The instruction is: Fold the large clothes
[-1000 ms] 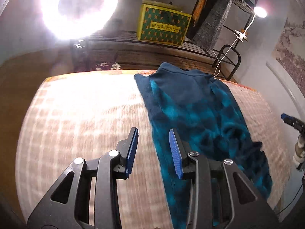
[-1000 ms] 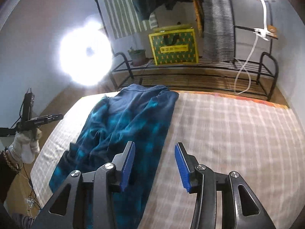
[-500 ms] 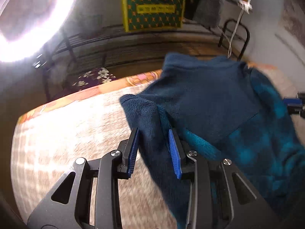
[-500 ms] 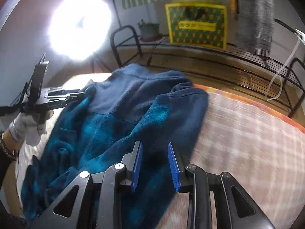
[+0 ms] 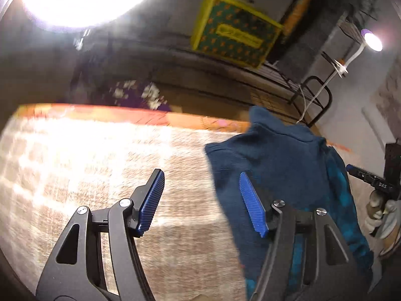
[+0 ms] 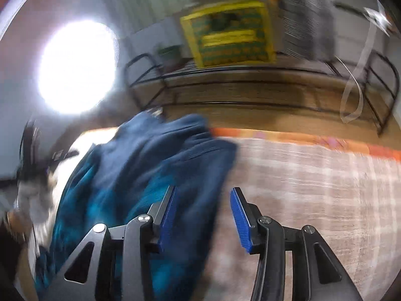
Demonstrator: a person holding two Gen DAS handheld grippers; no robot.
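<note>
Garment (image 5: 280, 165) on bed (image 5: 87, 165), rack (image 6: 250, 92) behind, box (image 6: 228, 35) on rack

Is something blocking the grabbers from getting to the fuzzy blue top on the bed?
Nothing visible does. The fuzzy dark-blue and teal fleece top lies right at the left gripper and right gripper; both have just been opening, with only checked bedcover around.

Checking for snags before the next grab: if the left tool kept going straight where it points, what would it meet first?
Probably the checked bed cover: the open left tool points at bare cover, with the blue garment's edge just beside its right finger.
</note>
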